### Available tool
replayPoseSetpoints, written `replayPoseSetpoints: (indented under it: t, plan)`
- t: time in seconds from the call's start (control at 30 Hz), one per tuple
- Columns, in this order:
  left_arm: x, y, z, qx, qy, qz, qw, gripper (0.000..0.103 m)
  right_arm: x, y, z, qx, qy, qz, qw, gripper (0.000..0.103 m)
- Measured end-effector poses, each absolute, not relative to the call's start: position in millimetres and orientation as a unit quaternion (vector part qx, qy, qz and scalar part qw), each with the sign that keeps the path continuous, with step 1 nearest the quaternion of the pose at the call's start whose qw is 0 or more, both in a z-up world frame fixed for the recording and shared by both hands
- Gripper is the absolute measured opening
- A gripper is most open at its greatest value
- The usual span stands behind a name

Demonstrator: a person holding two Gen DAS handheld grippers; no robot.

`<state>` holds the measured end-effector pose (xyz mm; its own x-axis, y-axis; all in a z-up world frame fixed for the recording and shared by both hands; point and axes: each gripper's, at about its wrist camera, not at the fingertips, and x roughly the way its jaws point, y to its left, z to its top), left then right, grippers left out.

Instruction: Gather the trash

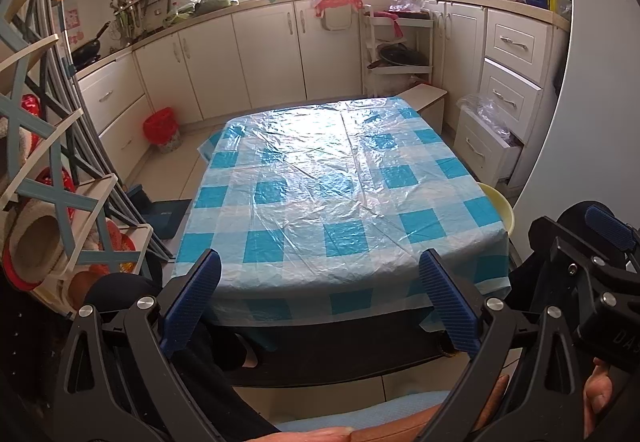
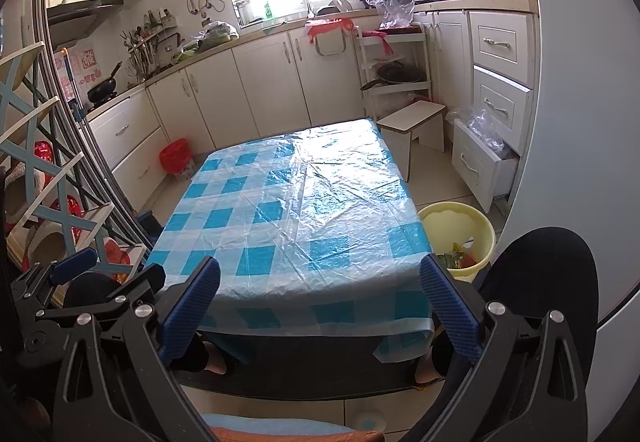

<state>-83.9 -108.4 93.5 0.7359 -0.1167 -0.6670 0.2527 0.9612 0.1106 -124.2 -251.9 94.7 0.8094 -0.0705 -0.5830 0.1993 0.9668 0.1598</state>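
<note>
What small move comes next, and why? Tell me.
Probably hold back and look around. Both the left gripper and right gripper are open and hold nothing, the checked tablecloth shows no trash, and the yellow bucket already holds some.

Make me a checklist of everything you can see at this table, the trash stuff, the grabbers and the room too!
Surface: table covered by blue checked cloth under clear plastic; nothing on top.
Job's things: yellow bucket on the floor by the table's right side, scraps inside.
Clutter: red-lined bin by the cabinets; plastic bag in an open drawer.
Grippers: left gripper and right gripper both open, holding nothing.
Cables: nothing seen near the table.
Surroundings: kitchen counter, white stool, wooden rack on the left.
</note>
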Motion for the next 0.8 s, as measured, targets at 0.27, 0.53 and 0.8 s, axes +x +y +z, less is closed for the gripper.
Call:
replayPoseSetpoints:
  t: [0.27, 0.53, 0.8]
  plan:
    - [-83.9, -108.4, 93.8, 0.098, 0.349, -0.099, 0.927, 0.095, -125.0, -248.6, 94.1, 0.108, 0.301, -0.070, 0.945, 0.096]
    - [-84.1, -107.8, 94.3, 0.098, 0.349, -0.099, 0.927, 0.095, -125.4, -247.8, 94.3, 0.108, 0.301, -0.070, 0.945, 0.096]
    - [-86.9, -107.3, 96.6, 0.110, 0.345, -0.105, 0.926, 0.095, -124.8, -244.9, 94.3, 0.109, 0.303, -0.069, 0.944, 0.096]
